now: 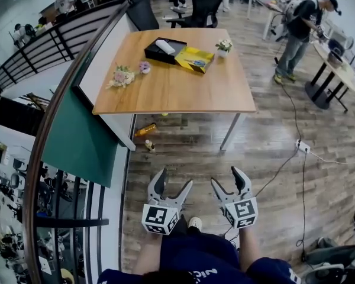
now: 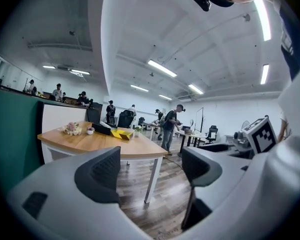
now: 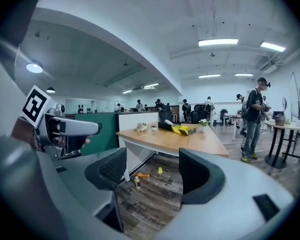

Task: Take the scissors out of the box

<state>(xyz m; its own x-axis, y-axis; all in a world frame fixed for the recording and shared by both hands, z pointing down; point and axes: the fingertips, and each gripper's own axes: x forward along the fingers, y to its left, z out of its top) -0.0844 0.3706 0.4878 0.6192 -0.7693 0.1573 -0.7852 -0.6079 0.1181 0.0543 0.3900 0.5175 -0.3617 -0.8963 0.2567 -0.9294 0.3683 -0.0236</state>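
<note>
A yellow box [image 1: 195,58] lies open on the far part of the wooden table [image 1: 177,90], beside a black box [image 1: 164,50] with a white object in it. I cannot make out scissors at this distance. Both grippers hang over the floor, well short of the table, near the person's legs. My left gripper [image 1: 174,185] is open and holds nothing; my right gripper [image 1: 226,181] is open and holds nothing too. In the left gripper view the jaws [image 2: 150,164] frame the table and the yellow box [image 2: 122,133]. The right gripper view [image 3: 152,169] shows the yellow box [image 3: 184,129] too.
A flower bunch [image 1: 120,77], a small cup [image 1: 144,67] and a potted plant [image 1: 223,46] share the table. Two bottles [image 1: 145,130] lie on the floor under its near edge. A green partition [image 1: 77,135] and railing run left; a power strip [image 1: 302,146] and a standing person [image 1: 299,28] are right.
</note>
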